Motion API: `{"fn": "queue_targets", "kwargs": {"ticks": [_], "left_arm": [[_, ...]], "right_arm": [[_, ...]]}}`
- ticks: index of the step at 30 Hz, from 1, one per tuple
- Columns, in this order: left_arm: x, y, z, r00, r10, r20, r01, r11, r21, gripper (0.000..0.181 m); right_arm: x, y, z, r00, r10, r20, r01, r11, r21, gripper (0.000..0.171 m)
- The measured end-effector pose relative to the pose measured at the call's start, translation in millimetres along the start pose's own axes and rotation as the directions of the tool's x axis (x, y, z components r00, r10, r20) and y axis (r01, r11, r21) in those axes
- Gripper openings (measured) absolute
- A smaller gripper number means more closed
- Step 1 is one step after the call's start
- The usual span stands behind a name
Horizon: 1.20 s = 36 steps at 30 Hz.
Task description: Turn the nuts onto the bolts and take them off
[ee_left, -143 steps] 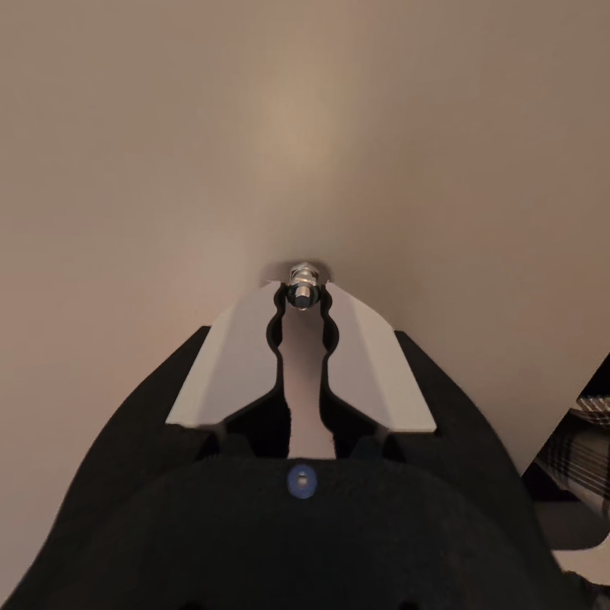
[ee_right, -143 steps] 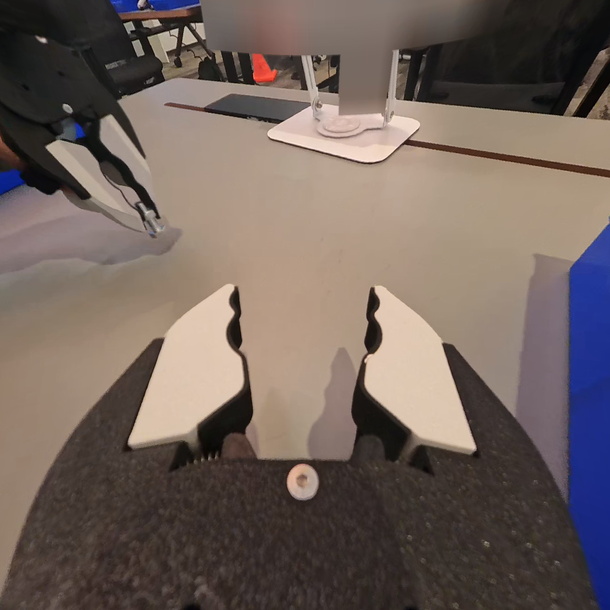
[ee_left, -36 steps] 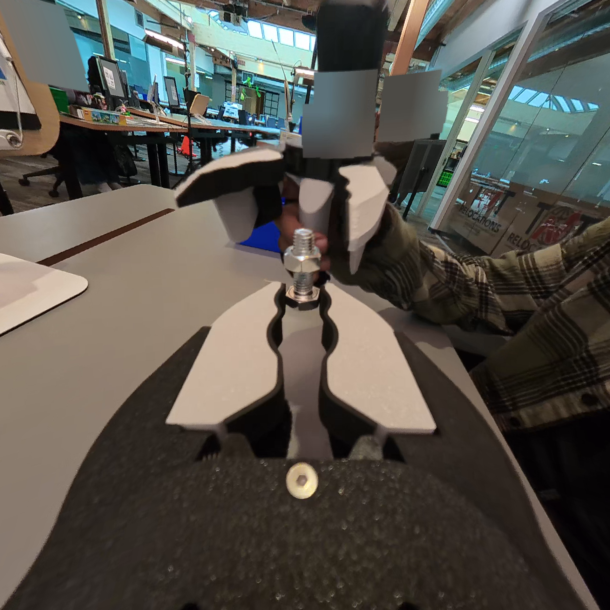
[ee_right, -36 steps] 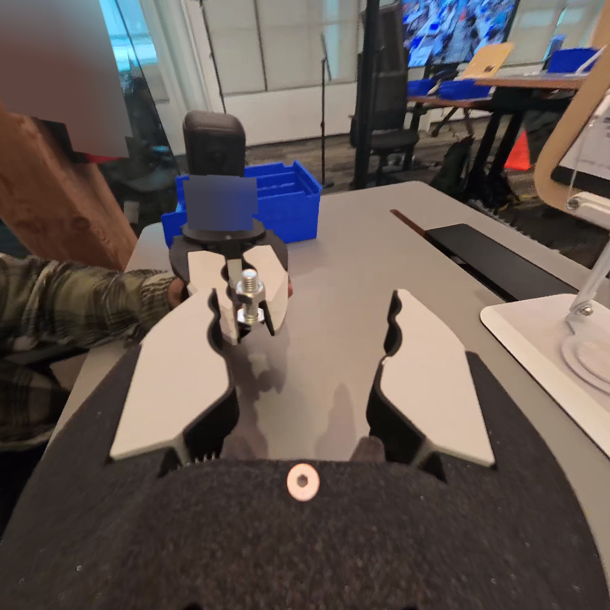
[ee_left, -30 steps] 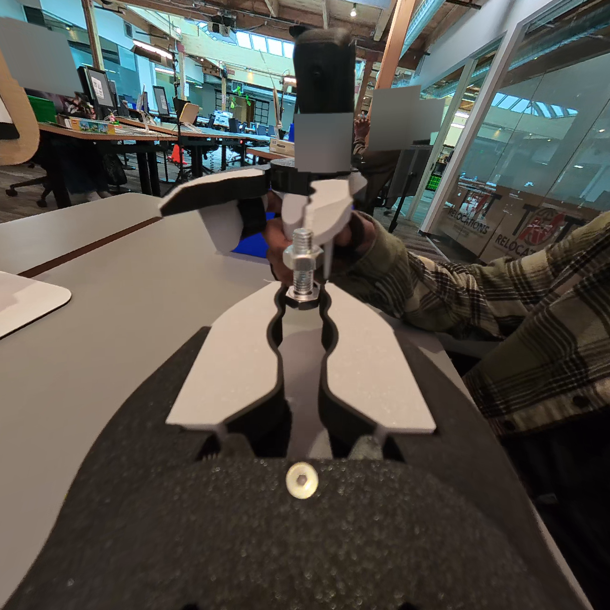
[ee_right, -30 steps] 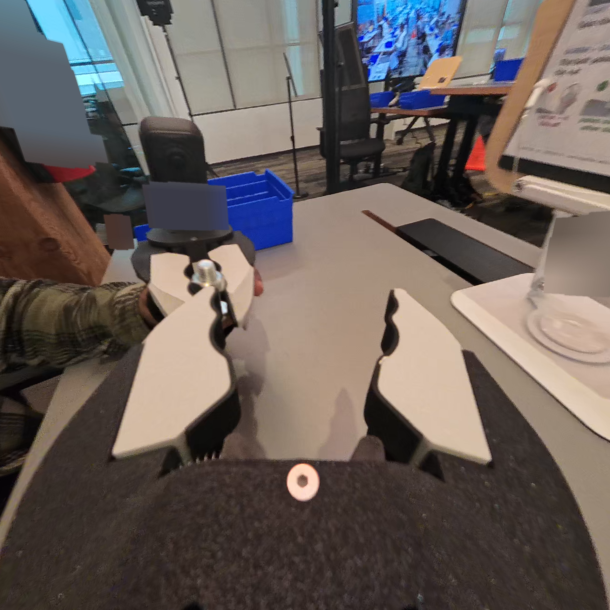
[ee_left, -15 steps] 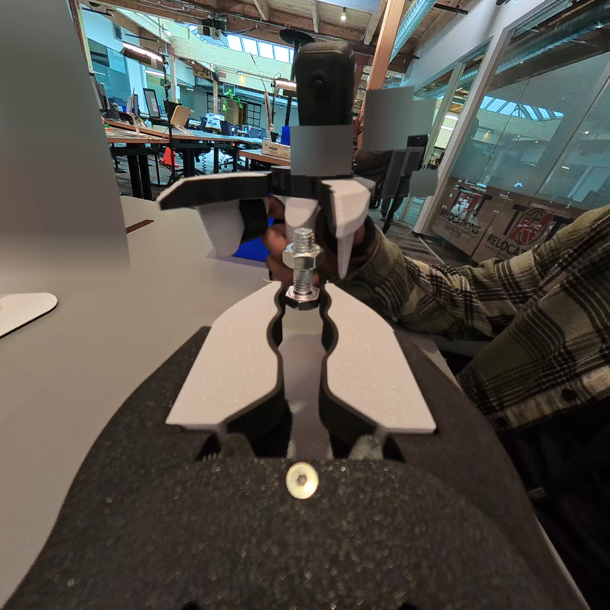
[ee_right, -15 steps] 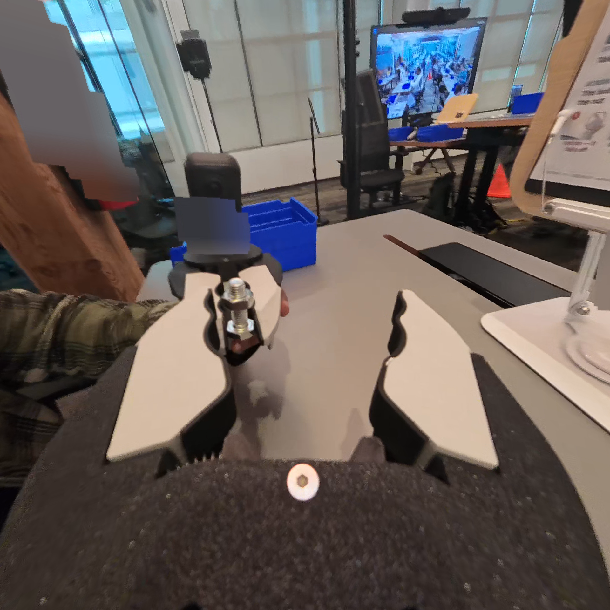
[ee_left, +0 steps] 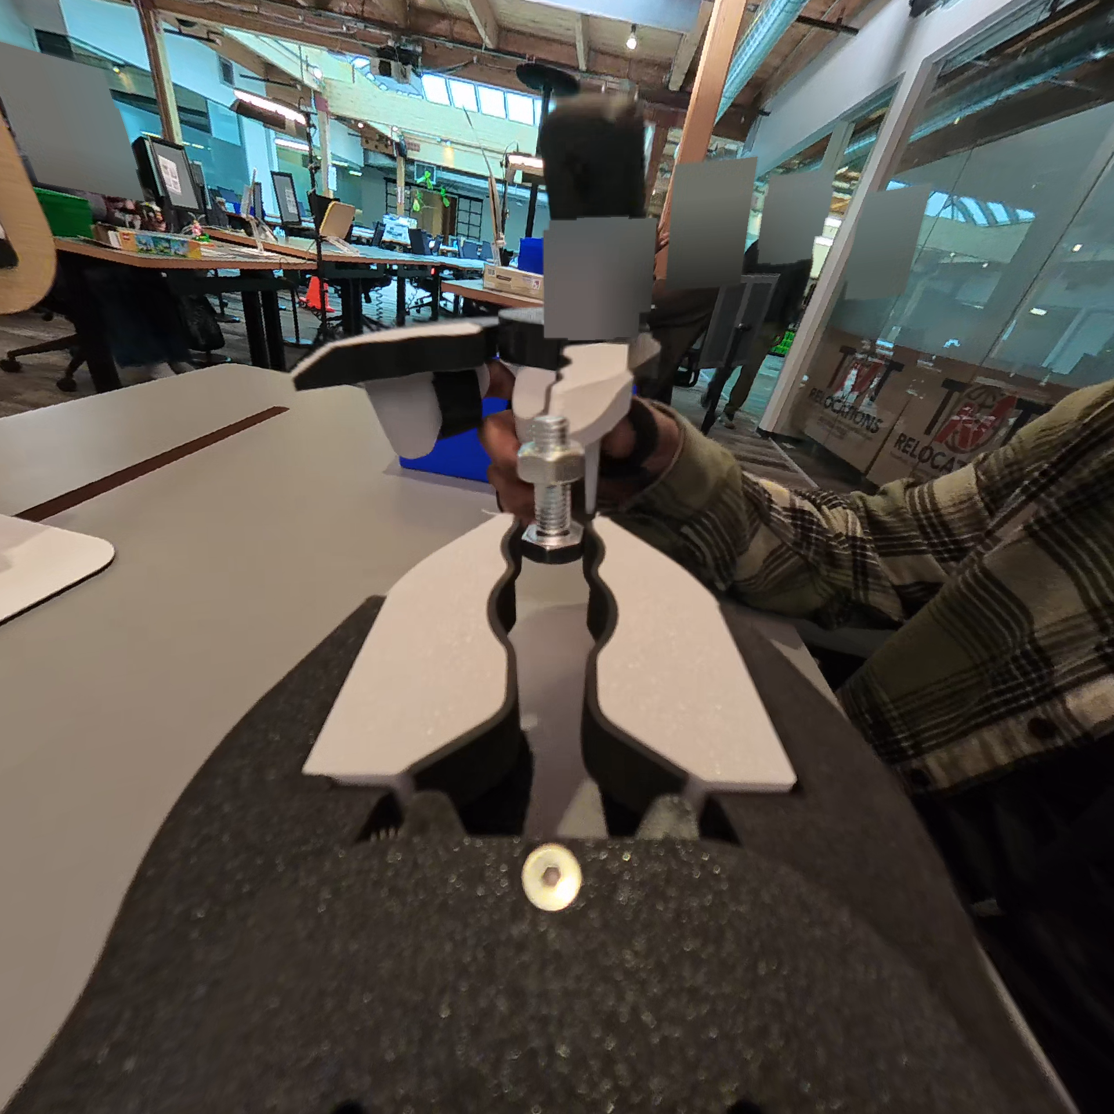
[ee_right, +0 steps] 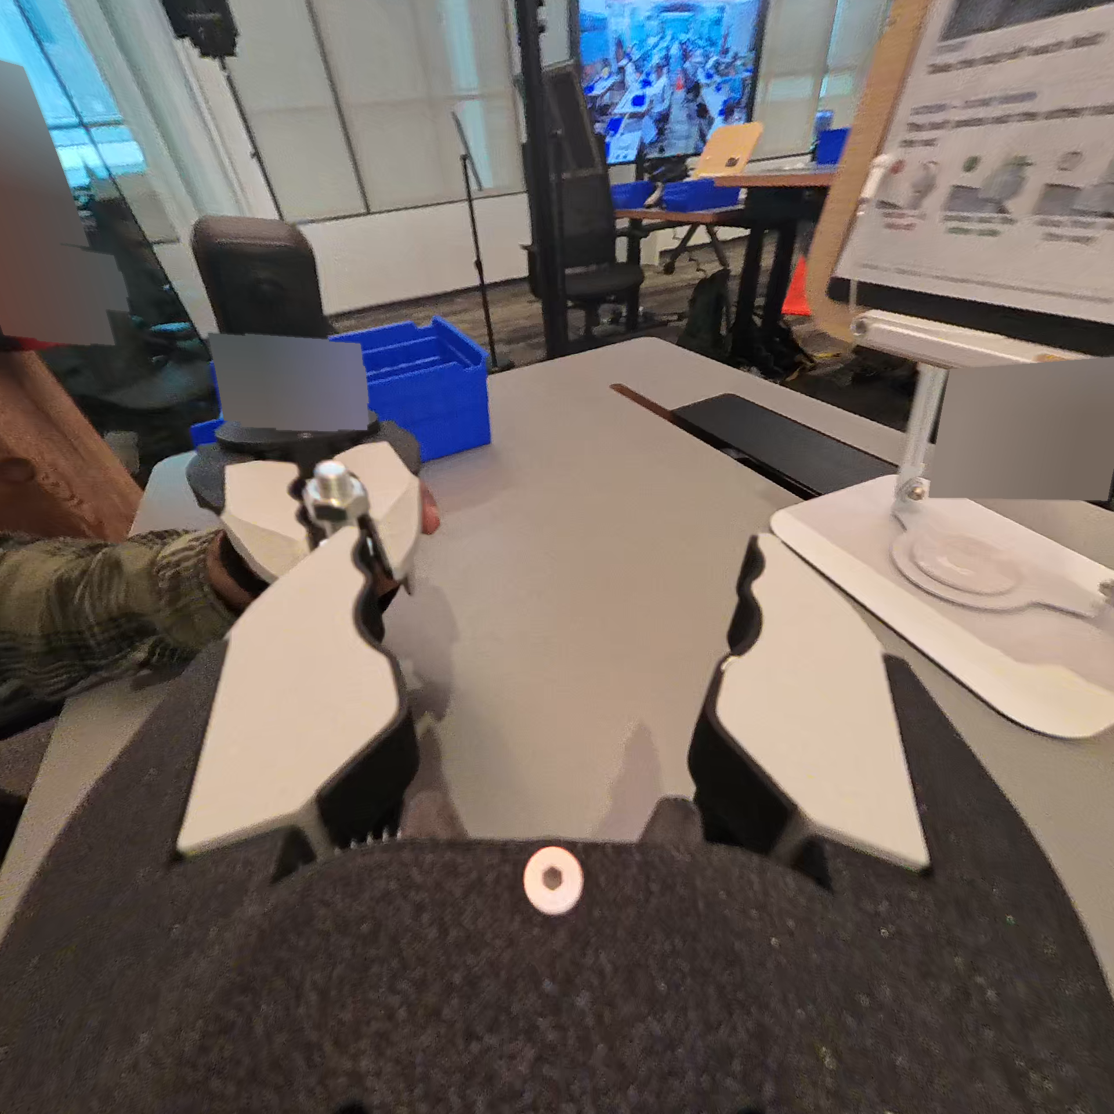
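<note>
My left gripper [ee_left: 550, 538] is shut on the hex head of a silver bolt [ee_left: 551, 500] and holds it upright above the grey table [ee_left: 241, 572]. A silver nut [ee_left: 550, 463] sits high on the thread, with a little thread showing above it. My right gripper [ee_right: 554, 560] is open and empty. In the left wrist view it [ee_left: 503, 464] faces me just behind the bolt. In the right wrist view the left gripper [ee_right: 346, 536] and the nut [ee_right: 334, 500] lie just beyond my left fingertip [ee_right: 337, 579], outside the jaws. The bolt head is hidden there.
A blue bin [ee_right: 422, 392] stands at the table's far end. A white stand base [ee_right: 964, 603] and a black pad [ee_right: 783, 440] lie to the right. A plaid sleeve [ee_left: 904, 572] reaches in along the table's edge.
Since 4.8 s ago the left gripper has lifted the bolt off the table and stood it upright. In the last second the open right gripper has shifted about the bolt; the nut sits at the same height.
</note>
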State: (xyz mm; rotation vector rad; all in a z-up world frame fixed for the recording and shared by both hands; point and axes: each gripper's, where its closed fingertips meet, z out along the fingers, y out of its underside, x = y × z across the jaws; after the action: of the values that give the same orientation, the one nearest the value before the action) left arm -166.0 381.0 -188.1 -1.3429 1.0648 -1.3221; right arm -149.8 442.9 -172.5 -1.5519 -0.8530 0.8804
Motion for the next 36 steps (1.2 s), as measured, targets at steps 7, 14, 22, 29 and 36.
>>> {"fn": "queue_targets", "kwargs": {"ticks": [7,14,22,29,36], "left_arm": [[4.6,-2.8,2.2,1.0,-0.005,-0.016,0.006,1.0,0.023,0.019],[7.9,-6.6,2.0,1.0,0.002,-0.018,-0.002,0.999,0.038,0.019],[12.5,-8.8,2.7,0.999,0.008,-0.033,-0.007,0.999,0.048,0.019],[14.7,-7.4,5.0,0.999,0.006,-0.04,-0.004,0.999,0.045,0.018],[19.2,-9.6,6.4,0.998,0.011,-0.058,-0.008,0.998,0.056,0.018]], "right_arm": [[-22.8,-8.0,4.9,0.988,0.08,0.134,-0.092,0.992,0.084,0.113],[-31.6,-15.3,1.3,0.976,0.107,0.189,-0.129,0.986,0.107,0.118],[-21.1,-9.1,-1.7,0.974,0.139,0.179,-0.155,0.985,0.079,0.116],[-17.8,-5.1,-1.0,0.978,0.136,0.16,-0.148,0.987,0.064,0.114],[-41.7,-14.8,4.1,0.966,0.101,0.24,-0.127,0.988,0.092,0.114]]}}
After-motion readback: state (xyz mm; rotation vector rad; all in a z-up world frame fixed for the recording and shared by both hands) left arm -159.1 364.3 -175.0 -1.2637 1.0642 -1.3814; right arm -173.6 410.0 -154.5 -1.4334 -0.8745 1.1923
